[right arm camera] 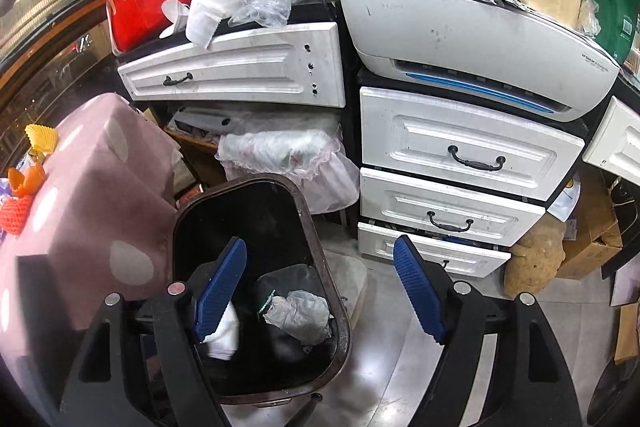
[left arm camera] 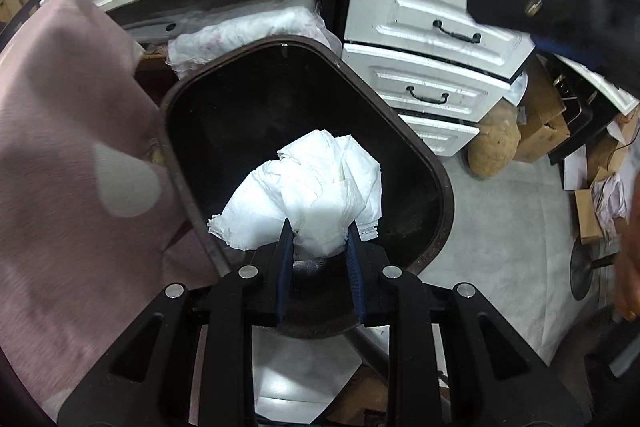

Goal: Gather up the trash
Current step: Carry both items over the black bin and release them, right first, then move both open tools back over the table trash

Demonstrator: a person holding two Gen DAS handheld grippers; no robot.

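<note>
One crumpled white tissue wad sits pinched between the blue pads of the left gripper, whose jaws are drawn close together on its lower end. The wad hangs directly over the open mouth of a dark brown trash bin, its creased bulk spreading out past the pads toward the bin's black interior.

Seen from the right wrist, the same trash bin stands on the pale floor with a grey crumpled scrap already lying inside it, beside a dark rounded object I cannot identify. A bit of white paper shows just behind the left-hand blue pad in that view, with part of a black gripper frame above it. The right gripper hovers above the bin with its jaws spread wide and nothing between them.

To the bin's left, a pink polka-dot cloth drapes over a desk edge, with yellow and orange paper pieces near its far side. Behind the bin, a thin plastic bag bulges under a white drawer front. To the right stands a stack of white drawers with black handles, topped by a white printer loaded with papers, bottles and tape. A brown sack and cardboard boxes lie on the floor further right.
</note>
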